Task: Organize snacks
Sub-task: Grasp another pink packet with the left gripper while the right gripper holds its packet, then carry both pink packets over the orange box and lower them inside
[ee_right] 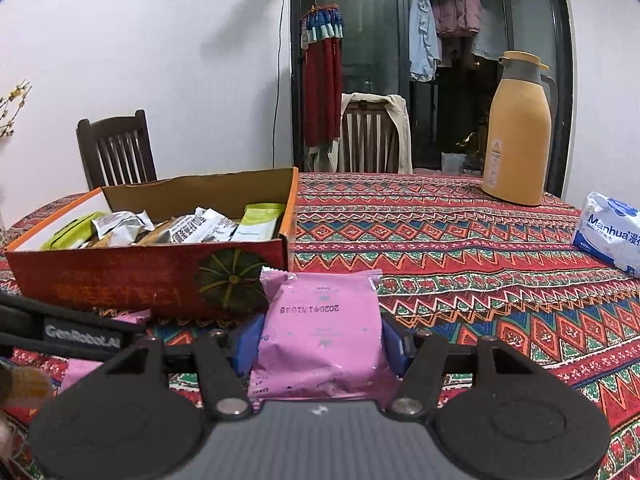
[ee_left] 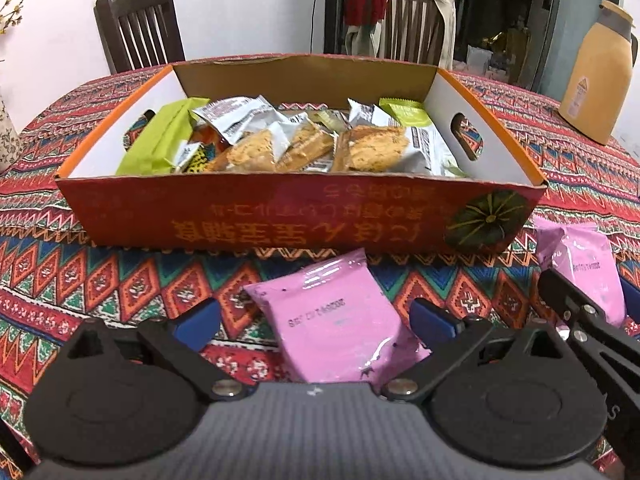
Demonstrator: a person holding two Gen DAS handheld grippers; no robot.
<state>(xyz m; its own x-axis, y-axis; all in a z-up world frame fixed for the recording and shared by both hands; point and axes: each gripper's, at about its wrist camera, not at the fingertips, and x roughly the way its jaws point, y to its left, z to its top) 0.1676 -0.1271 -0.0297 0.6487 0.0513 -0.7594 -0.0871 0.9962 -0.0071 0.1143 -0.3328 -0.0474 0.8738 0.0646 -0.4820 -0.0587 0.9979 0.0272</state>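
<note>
Pink packet (ee_right: 320, 340) clamped between right gripper (ee_right: 320, 346) pads, just beside snack box (ee_right: 120, 280).

The left gripper (ee_left: 314, 322) is showing a ribbed grey body flanked by two round matte-black discs. Black angular arms are running forward from silver pivot screws to blue fingertips (ee_left: 198, 322). The right gripper (ee_right: 320, 342) is wearing the same build: grey ribbed centre, black discs, silver screws, blue pads (ee_right: 246, 342). White "GenRobot.AI" lettering is showing on a black side panel.
</note>
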